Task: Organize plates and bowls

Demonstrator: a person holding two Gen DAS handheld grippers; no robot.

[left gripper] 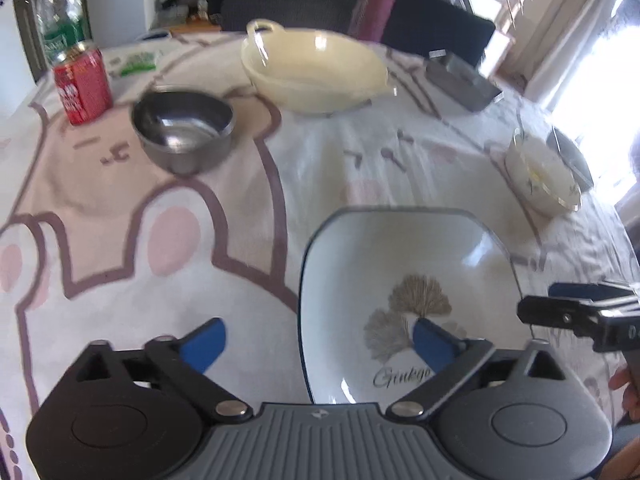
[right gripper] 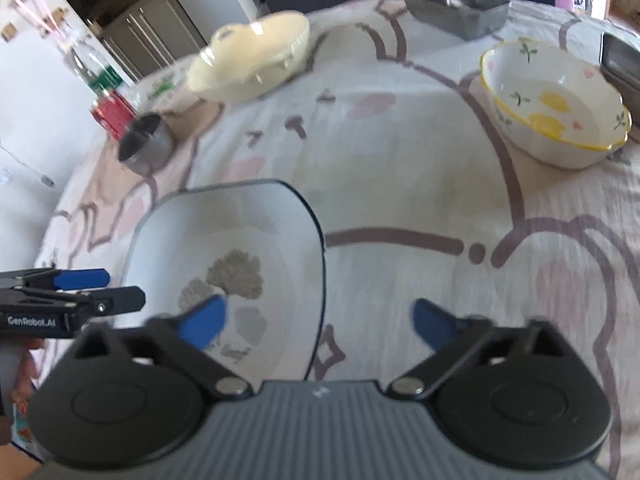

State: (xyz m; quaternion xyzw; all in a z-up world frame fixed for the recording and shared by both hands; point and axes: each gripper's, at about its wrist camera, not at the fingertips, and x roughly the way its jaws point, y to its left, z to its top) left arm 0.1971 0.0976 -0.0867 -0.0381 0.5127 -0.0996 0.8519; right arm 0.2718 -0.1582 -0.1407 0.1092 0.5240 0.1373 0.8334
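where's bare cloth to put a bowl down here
Bare cloth lies between the square plate, floral bowl and cream bowl. Crowded at the steel bowl beside the red can.

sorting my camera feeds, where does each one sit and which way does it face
Left wrist: on the left claw, angled down at the square plate; right claw shows at right.
Right wrist: on the right claw, angled down at the tablecloth; left claw shows at left.
Shared: plate, steel bowl, cream bowl.
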